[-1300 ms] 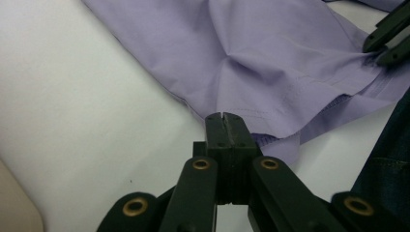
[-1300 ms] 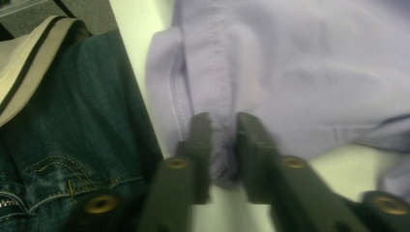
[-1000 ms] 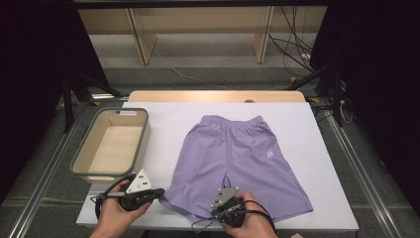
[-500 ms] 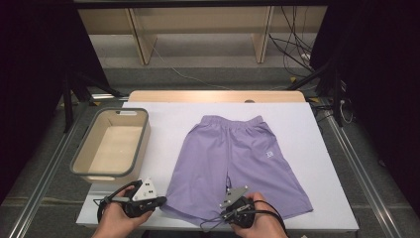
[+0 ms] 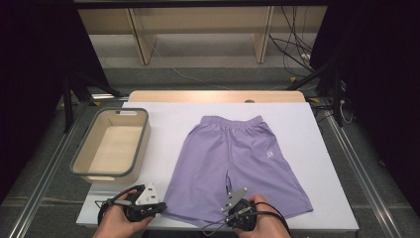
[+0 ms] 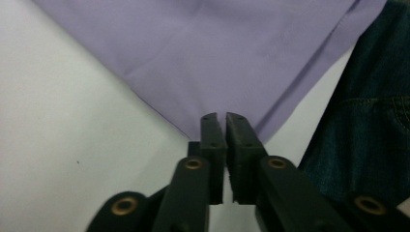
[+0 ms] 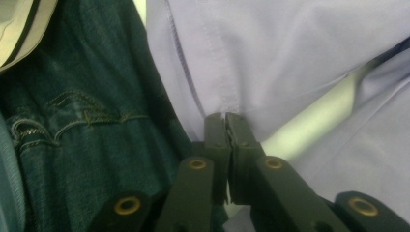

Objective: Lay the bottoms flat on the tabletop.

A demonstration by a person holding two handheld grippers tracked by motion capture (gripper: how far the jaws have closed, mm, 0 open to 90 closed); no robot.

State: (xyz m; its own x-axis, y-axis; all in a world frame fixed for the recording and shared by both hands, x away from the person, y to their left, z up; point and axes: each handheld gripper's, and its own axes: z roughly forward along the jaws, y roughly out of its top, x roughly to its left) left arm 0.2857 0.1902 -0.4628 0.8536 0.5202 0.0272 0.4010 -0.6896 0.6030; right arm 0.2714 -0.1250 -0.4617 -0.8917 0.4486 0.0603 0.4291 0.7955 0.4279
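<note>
Left hand-held gripper point(image 5: 159, 210) shifted left; shorts point(image 5: 237, 163) hem partly hidden.

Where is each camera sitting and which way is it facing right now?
High view: above the near table edge, looking forward and down on the purple shorts, bin, both hands, left gripper, right gripper.
Left gripper view: along its near-closed jaws at a hem corner of the shorts; jeans at right.
Right gripper view: along its jaws at the hem; jeans at left.
Shared: the shorts.
</note>
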